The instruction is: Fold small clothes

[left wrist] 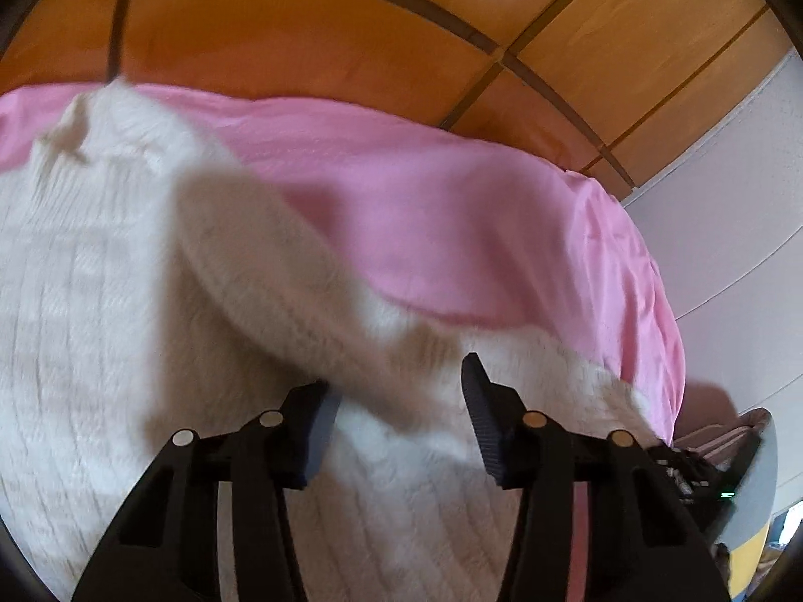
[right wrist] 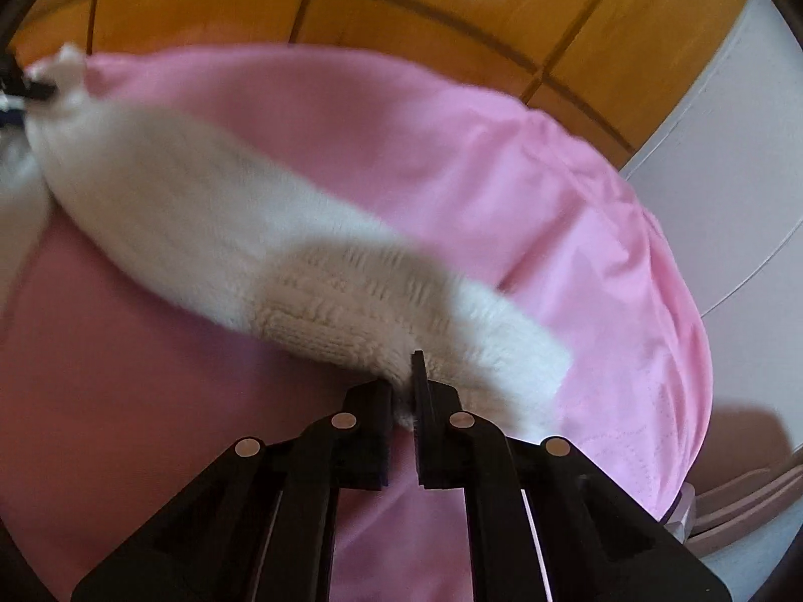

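Your left gripper (left wrist: 396, 386) sits at 6 o'clock in its own wrist view with its jaws spread wide, and nothing is pinched between them; the white knitted garment (left wrist: 100, 301) lies directly beneath and ahead of the fingers, filling the frame from 6 round to 10 o'clock. A blurred fold of that same garment crosses the view from about 10 o'clock down toward the gap between the fingers, but whether it touches either pad cannot be told through the motion blur. Behind it, from 11 to 3 o'clock, the pink sheet (left wrist: 451, 210) covers the surface, and the wooden panelled wall (left wrist: 301, 30) curves across the top from 10 to 2 o'clock, with a pale wall (left wrist: 743, 190) at 3 o'clock. Your right gripper (right wrist: 401, 386) is clenched on the white knitted garment (right wrist: 321, 301): the two fingers stand nearly together at 6 o'clock with a tuft of knit caught between them. From that grip the garment stretches as a long band toward 10 o'clock, where its far end meets a dark object (right wrist: 30, 90) at the frame edge, too blurred to identify. The band lies over the pink sheet (right wrist: 527, 190), which shows on both sides of it, from 7 o'clock round to 4 o'clock. The wooden panelled wall (right wrist: 401, 0) runs along the top of this view too.
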A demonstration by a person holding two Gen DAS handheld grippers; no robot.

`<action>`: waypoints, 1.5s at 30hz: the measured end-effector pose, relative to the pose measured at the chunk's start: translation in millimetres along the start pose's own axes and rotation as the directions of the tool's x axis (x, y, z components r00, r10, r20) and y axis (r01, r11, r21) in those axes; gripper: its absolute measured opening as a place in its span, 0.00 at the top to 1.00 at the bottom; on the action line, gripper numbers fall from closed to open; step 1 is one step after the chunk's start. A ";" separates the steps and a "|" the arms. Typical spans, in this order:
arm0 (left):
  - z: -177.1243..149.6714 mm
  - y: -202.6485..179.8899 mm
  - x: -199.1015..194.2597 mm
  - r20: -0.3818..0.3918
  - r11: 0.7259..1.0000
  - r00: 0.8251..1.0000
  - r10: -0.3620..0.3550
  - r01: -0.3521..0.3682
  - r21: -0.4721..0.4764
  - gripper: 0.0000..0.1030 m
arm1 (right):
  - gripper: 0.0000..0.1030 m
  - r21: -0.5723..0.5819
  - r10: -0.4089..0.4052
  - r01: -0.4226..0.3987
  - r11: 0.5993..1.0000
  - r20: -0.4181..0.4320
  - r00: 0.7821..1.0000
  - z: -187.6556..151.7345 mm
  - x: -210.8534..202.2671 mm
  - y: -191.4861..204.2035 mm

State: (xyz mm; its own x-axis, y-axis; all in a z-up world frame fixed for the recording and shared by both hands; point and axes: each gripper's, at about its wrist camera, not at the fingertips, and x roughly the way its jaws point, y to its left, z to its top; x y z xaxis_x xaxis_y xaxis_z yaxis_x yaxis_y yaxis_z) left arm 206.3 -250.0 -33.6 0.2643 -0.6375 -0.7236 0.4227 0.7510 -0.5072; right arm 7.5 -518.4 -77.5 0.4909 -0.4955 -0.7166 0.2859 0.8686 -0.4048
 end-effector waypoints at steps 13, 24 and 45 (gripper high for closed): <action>101.7 -28.7 -32.0 0.246 0.997 0.966 0.078 -0.080 0.002 0.33 | 0.95 0.325 0.158 -0.129 0.937 -0.063 0.985 133.4 46.4 -112.8; -2.0 85.7 -89.8 0.177 0.949 0.932 0.316 -0.307 -0.077 0.33 | 0.29 0.685 0.109 -0.065 0.726 -0.021 0.994 116.3 99.9 -138.2; -141.2 160.6 -172.9 0.099 0.850 0.874 0.476 -0.428 -0.307 0.29 | 0.96 0.681 -0.037 0.093 0.726 -0.096 0.995 94.5 101.9 -137.0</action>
State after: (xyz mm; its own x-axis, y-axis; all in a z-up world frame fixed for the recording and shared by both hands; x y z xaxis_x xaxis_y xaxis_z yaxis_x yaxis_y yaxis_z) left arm 106.1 5.2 -56.0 0.5182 -0.2166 -0.8274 -0.0202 0.9640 -0.2650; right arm 96.1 -688.5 -41.4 0.3988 -0.5244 -0.7523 0.8137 0.5807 0.0266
